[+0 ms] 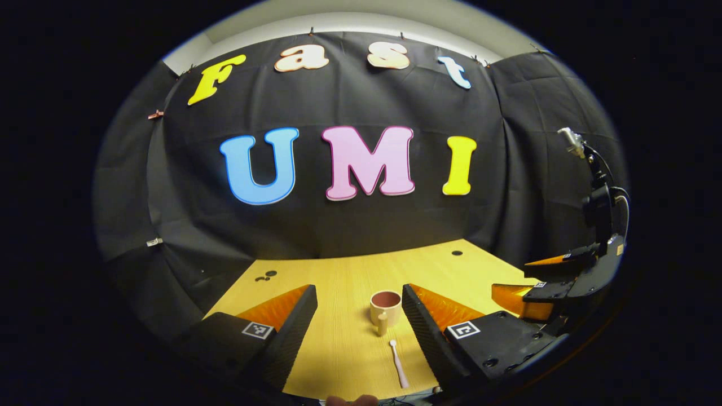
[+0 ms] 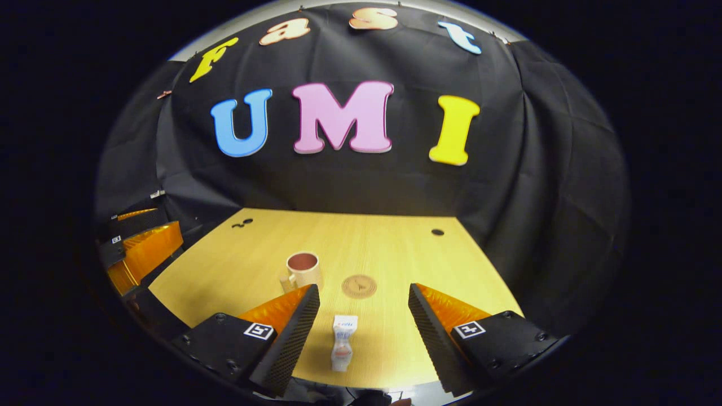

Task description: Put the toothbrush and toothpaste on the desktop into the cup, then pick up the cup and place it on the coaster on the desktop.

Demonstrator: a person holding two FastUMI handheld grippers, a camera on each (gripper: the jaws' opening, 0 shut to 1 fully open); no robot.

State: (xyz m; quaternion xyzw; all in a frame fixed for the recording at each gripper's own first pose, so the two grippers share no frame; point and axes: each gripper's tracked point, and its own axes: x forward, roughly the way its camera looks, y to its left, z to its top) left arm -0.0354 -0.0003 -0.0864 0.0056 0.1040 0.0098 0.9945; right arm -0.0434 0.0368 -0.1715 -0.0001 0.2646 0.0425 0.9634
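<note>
Progress: nothing is done yet, as far as I can judge; every step of the task is still ahead.
Toothbrush [image 1: 399,363]: lies flat on the counter [image 1: 338,282], just near of the cup, head pointing toward it, between the fingers of the left tool.
Toothpaste [image 2: 343,349]: lies on the counter near the front edge, between the fingers of the right tool, touching neither.
Cup [image 1: 386,308]: stands upright on the counter, handle toward the near side; its inside looks empty, holding neither brush nor tube.
Coaster [image 2: 359,286]: a round disc just right of the cup, bare, with nothing on it.
Left tool [image 1: 359,316]: fingers spread wide, pinching nothing, above the near part of the counter.
Right tool [image 2: 364,316]: fingers spread wide, holding nothing.
Left to do: brush into cup, tube into cup, then cup onto coaster.
</note>
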